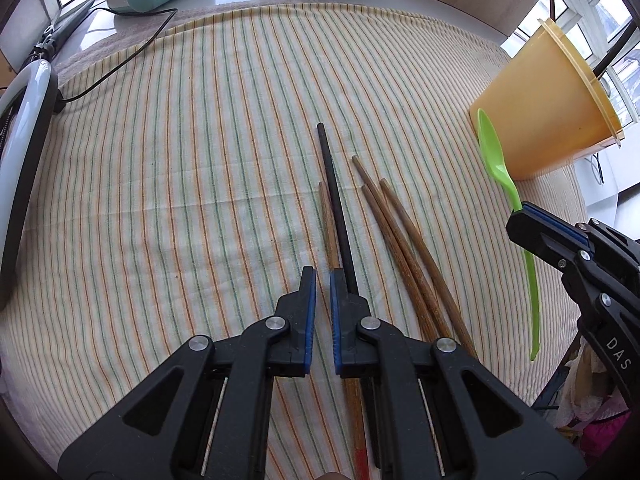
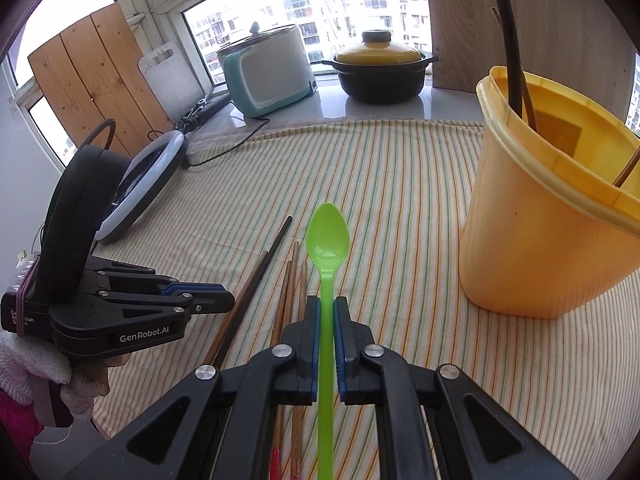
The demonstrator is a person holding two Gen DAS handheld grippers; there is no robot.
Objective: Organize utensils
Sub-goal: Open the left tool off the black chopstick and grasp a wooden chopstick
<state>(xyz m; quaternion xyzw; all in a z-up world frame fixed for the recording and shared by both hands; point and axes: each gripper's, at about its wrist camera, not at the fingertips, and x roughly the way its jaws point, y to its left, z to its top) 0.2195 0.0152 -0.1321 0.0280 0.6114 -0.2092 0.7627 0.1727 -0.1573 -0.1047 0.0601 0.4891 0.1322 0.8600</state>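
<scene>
Right gripper (image 2: 327, 307) pinching green spoon (image 2: 328, 236) near yellow cup (image 2: 532, 248); left gripper (image 1: 322, 280) pressed together, empty, above chopsticks (image 1: 404, 236).

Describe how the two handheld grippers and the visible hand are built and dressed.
Both the left gripper and right gripper are matte black plastic with triangular cut-outs, silver pivot screws and blue ribbed pads lining their fingers. In the right wrist view the left one carries white "GenRobot.AI" lettering and a round black housing on top. The hand holding it wears a white knitted glove.
</scene>
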